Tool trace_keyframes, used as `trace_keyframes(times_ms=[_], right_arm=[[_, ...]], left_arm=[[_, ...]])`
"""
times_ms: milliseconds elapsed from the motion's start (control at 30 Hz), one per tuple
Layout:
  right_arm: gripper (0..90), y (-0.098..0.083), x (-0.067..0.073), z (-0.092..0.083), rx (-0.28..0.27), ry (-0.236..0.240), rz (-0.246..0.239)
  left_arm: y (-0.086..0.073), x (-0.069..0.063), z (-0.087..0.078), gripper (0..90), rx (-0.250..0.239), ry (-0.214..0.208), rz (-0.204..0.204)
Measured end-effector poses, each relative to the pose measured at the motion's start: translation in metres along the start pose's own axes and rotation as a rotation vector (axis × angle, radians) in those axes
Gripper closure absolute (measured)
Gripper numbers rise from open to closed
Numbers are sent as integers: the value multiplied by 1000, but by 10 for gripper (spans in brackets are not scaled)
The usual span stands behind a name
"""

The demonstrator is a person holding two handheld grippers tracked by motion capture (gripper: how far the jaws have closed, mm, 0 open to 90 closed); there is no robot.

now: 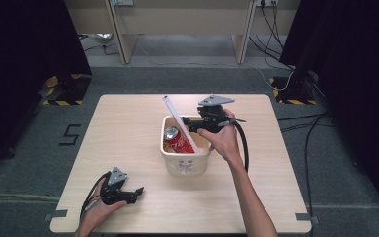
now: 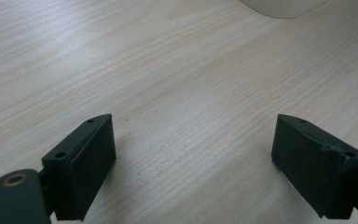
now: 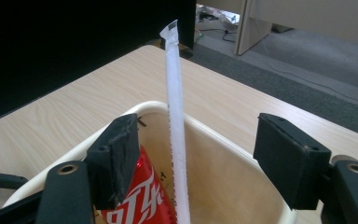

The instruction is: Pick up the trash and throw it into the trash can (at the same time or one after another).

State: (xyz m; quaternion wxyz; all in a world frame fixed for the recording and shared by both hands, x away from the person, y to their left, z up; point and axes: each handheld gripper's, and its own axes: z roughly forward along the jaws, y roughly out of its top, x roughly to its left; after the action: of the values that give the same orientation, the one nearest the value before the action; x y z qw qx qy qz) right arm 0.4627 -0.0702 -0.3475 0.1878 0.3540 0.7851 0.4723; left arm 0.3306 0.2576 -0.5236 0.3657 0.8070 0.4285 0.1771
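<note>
Table (image 1: 128,123): light wood, with a cream tub (image 1: 185,165) near the middle.

Tub contents: a red can (image 1: 176,139) lying tilted with its silver top toward the left rim, and a long white wrapped straw (image 1: 177,121) standing at a slant. The straw's lower end is inside the tub beside the can; its upper end pokes well above the rim, leaning toward the far left.

Right gripper (image 1: 190,124): held in the right hand (image 1: 222,138) over the tub's far right rim, pointing left into the tub. Jaws are wide. In the right gripper view the straw (image 3: 176,126) runs up between them, nearer the left jaw, touching neither that I can see. The can (image 3: 137,196) sits just below and behind the left jaw, and the tub rim (image 3: 214,133) curves under both jaws. Nothing is gripped.

Left gripper (image 1: 137,192): near the table's front left corner, in the left hand (image 1: 98,210), low over the wood, well apart from the tub. Jaws wide, with bare tabletop (image 2: 177,93) between them. The tub's edge (image 2: 284,7) is just visible at the top of the left gripper view.
</note>
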Motion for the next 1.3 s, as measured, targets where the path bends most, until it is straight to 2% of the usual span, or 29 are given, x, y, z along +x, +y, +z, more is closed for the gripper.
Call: trace_keyframes(times_ms=[533,833,1033,1300], right_arm=[[299,-14,-14,-22,-11,-27,5],[297,-30,-27,-44,-23,-53,22],[295,-49,-35,-61,-26,-68,33],[295,-66,-42,-74,-34,-85,45]], left_arm=[[0,0,0,131,-2,1,0],[0,0,0,131,-3,1,0],[0,0,0,130,-3,2,0],[0,0,0,130,3,2,4]])
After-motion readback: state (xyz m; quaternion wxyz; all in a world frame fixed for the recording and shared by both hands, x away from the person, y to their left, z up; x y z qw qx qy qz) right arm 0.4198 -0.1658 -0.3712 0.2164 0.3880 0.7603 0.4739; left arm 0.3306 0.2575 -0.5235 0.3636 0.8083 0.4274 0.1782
